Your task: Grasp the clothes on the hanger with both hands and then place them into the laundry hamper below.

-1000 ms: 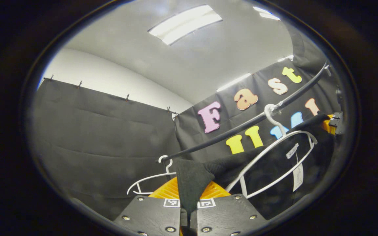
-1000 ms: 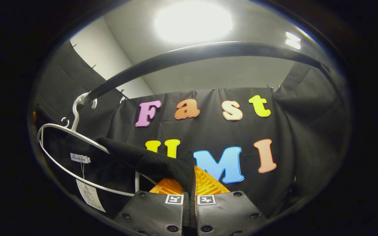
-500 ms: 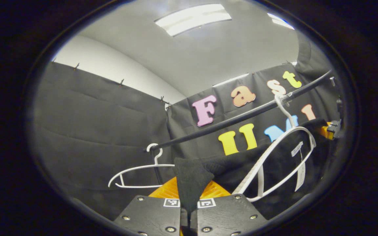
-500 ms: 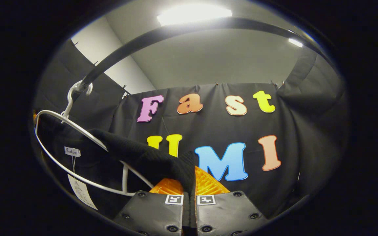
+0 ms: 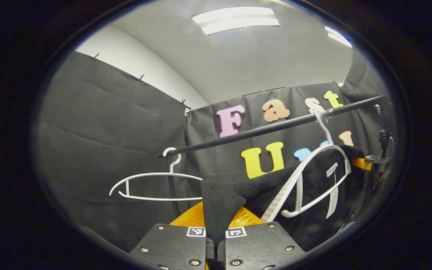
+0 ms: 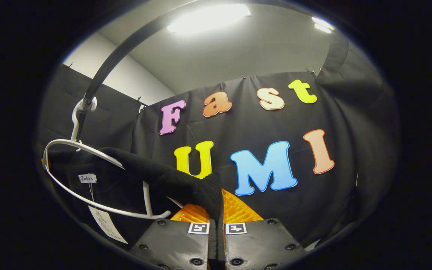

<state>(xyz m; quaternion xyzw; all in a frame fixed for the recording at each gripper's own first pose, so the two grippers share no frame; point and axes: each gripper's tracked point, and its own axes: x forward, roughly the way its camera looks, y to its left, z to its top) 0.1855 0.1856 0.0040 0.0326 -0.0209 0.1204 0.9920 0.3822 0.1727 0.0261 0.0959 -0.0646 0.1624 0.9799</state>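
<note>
A black knit garment [image 5: 313, 195] hangs around a white hanger [image 5: 313, 176] hooked on a black rail [image 5: 268, 129]. My left gripper [image 5: 216, 234] is shut on one shoulder corner of the garment, and cloth sticks up between its fingers. In the right gripper view the same garment [image 6: 156, 178] stretches from the white hanger [image 6: 88, 150] to my right gripper [image 6: 216, 221], which is shut on the other shoulder corner. A paper tag [image 6: 105, 225] dangles from the collar. The other gripper [image 5: 379, 159] shows at the far right of the left gripper view.
A second, bare white hanger [image 5: 152, 185] hangs on the rail to the left of the garment. The rail [image 6: 99, 75] arcs overhead in the right gripper view. Black cloth walls close the booth on all sides, with ceiling lights [image 5: 234, 18] above.
Both grippers have dropped lower with the garment's shoulders in them. The rail and hangers now sit higher in both views, and the hanger has tilted inside the garment.
</note>
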